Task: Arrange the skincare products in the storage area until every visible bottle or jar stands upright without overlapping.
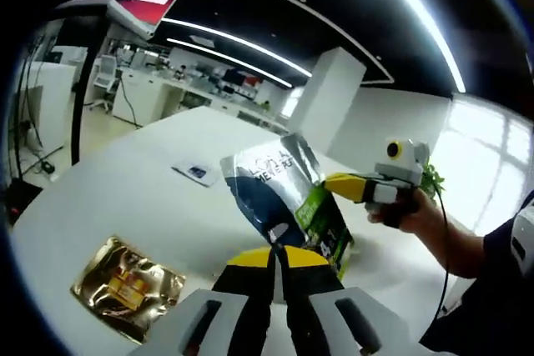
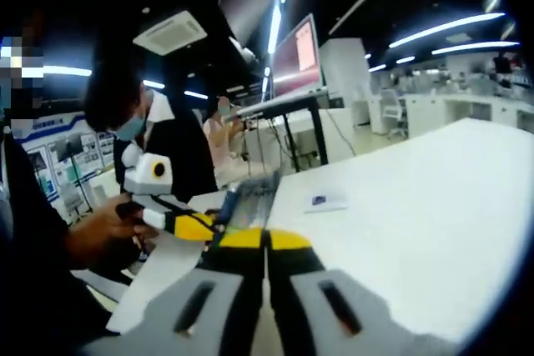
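Silver pouch (image 1: 279, 189) held up off white tabletop (image 1: 125, 198) betw. both claws.

Left claw (image 1: 279, 256) is seen closed on pouch's bottom edge, jaws nearly touching; right claw (image 1: 334, 183) is pinched onto pouch's right side, w/ a hand (image 1: 409, 210) behind it. In right gripper view, right claw (image 2: 265, 239) is shut on pouch (image 2: 250, 202) edge-on, left claw (image 2: 213, 224) just left of it. A gold sachet (image 1: 127, 287) lies flat left of pouch; a small card (image 1: 197, 172) is farther back.
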`<state>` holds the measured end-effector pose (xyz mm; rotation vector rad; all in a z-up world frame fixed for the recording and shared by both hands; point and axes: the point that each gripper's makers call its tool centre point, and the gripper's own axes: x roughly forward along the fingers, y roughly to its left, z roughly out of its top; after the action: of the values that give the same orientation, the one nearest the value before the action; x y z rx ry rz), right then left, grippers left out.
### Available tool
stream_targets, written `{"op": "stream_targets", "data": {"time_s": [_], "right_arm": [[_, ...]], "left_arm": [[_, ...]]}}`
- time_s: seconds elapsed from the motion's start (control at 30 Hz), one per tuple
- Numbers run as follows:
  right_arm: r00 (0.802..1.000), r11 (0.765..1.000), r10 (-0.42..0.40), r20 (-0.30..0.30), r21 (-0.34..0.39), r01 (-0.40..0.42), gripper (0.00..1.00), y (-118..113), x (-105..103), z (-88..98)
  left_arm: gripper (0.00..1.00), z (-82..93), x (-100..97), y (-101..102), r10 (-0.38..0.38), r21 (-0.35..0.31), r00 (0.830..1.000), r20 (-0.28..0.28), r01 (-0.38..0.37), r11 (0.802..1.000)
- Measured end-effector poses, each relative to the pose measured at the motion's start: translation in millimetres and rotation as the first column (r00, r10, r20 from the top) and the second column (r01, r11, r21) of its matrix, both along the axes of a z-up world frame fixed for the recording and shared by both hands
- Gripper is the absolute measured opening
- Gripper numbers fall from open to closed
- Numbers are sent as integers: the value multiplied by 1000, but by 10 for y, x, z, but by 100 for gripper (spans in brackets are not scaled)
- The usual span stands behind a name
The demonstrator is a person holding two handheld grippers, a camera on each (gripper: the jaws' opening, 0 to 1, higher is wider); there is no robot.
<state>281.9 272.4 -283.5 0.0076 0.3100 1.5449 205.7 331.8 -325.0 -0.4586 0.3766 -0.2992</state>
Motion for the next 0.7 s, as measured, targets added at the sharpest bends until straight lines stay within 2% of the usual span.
{"op": "stream_targets", "data": {"time_s": [0.7], "right_arm": [[995, 989, -83, -50, 118, 88, 0, -661, 23, 308]], "left_arm": [[0, 439, 83, -534, -94, 58, 993, 79, 89, 994]]}}
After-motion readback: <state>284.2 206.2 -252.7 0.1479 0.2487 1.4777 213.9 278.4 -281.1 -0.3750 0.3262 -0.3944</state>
